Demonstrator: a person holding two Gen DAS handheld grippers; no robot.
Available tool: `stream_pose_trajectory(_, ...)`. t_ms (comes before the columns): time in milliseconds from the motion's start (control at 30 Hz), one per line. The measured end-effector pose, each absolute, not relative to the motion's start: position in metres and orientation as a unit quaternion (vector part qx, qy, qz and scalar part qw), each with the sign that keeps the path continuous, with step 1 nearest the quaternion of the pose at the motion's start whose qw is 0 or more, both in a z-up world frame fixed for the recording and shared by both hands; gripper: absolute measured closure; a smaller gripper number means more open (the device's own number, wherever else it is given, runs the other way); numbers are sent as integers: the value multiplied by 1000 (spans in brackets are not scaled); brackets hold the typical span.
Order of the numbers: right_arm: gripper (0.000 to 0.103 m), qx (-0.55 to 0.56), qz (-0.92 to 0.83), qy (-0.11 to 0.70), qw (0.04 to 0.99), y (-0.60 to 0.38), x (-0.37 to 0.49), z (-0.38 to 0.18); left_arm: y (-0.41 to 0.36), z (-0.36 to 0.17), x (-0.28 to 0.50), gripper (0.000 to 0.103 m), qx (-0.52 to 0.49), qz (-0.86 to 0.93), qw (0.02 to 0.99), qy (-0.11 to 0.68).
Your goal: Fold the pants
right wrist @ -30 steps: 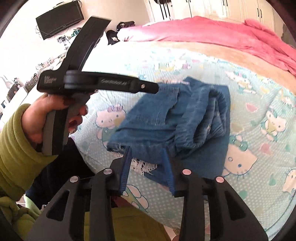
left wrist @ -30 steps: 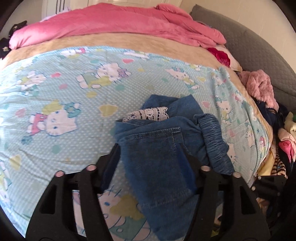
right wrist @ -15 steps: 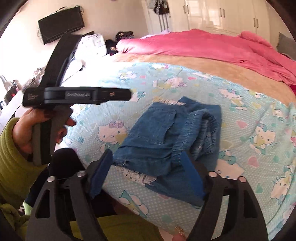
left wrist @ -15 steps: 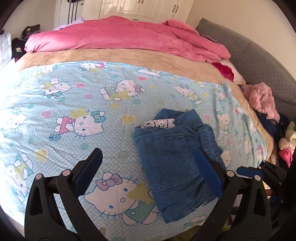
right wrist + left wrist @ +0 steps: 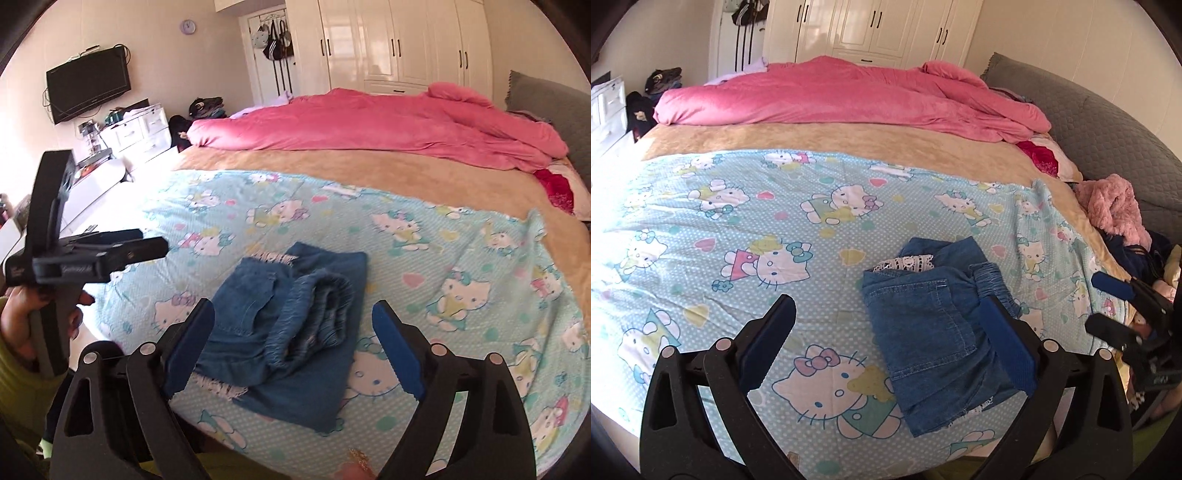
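Observation:
The blue denim pants (image 5: 938,328) lie folded into a small bundle on the Hello Kitty sheet (image 5: 738,221) near the bed's front edge, with white lace trim showing at one end. They also show in the right wrist view (image 5: 291,325). My left gripper (image 5: 886,350) is open and empty, raised above and in front of the bundle. My right gripper (image 5: 291,350) is open and empty, also held back from the pants. The left gripper shows at the left of the right wrist view (image 5: 88,254), and the right gripper at the right edge of the left wrist view (image 5: 1123,314).
A pink duvet (image 5: 849,96) lies bunched across the far side of the bed, over a tan blanket (image 5: 812,140). A grey headboard (image 5: 1108,122) and a heap of clothes (image 5: 1115,210) are at the right. White wardrobes (image 5: 399,40), a TV (image 5: 88,85) and drawers stand beyond.
Both grippers opened, let go of the pants and pulled back and up from the bed. The folded pants stay where they lay.

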State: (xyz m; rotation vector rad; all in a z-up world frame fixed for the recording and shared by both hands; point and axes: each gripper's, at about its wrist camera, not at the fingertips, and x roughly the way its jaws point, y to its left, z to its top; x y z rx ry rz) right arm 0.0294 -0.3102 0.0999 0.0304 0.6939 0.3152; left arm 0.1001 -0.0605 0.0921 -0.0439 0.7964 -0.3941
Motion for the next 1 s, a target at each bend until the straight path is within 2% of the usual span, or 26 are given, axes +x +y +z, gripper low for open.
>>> stream_pose_trajectory(167,17,13,142,330,933,-315,32,106,-63,95,96,9,-11,-184,908,376)
stream_pose_trajectory(200,15,13,140,328,934,-316,33,107,-63,95,95,10,-9,-184,908,376)
stream_pose_trajectory(267,5,14,132,323,937,-318,34,108,-64,94,94,9,-5,-183,908,376)
stream_pose_trajectory(600,5,20,116,329,937,-325,46,100,-75,81,95,9,25,-172,907,384)
stream_pose_trajectory(1000,5,42,89,372,923,-344,74,64,-90,50,106,9,37,-166,895,413)
